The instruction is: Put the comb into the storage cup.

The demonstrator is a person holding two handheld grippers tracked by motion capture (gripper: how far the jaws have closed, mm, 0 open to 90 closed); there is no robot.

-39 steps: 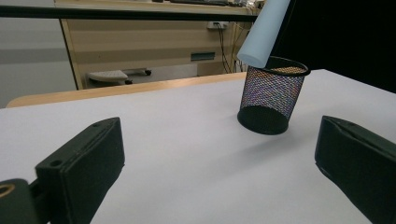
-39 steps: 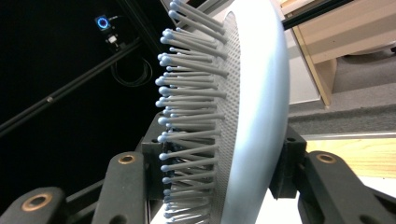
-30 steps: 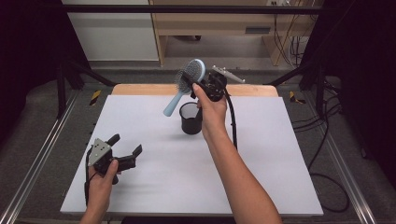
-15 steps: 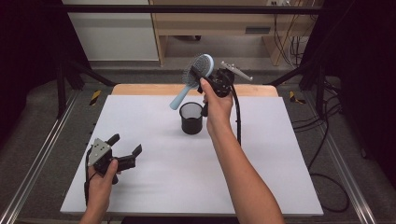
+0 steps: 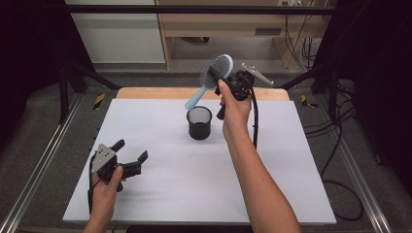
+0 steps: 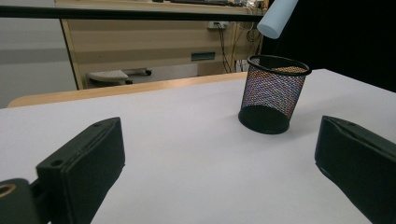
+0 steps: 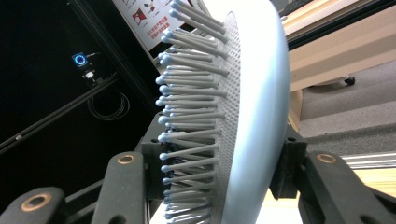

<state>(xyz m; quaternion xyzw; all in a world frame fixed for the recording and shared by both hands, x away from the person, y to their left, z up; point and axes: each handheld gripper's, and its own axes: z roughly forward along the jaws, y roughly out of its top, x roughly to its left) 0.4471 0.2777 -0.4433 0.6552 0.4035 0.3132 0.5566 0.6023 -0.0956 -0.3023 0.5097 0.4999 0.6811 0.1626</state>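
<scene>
My right gripper point(image 5: 219, 76) is held high over the far middle of the table, shut on the head of a light blue hairbrush point(image 5: 212, 80). The brush handle slants down and left, its tip just above a black mesh cup point(image 5: 199, 123) that stands upright on the white table top point(image 5: 160, 194). In the right gripper view the bristled brush head point(image 7: 233, 116) is clamped between both jaws. My left gripper point(image 5: 130, 158) rests low at the near left, jaws open, nothing between them. Its view shows the mesh cup point(image 6: 274, 95) ahead and the handle tip point(image 6: 276, 18) above it.
A wooden strip point(image 5: 145, 92) runs along the table's far edge, with a wooden bench point(image 5: 218, 24) on the floor behind. Metal frame rails point(image 5: 43, 160) flank both sides. Cables point(image 5: 340, 145) lie on the floor at the right. A black cable hangs from my right gripper.
My right gripper has carried the brush to the right and slightly up, so the handle tip now hangs over the cup. The left gripper has stayed put.
</scene>
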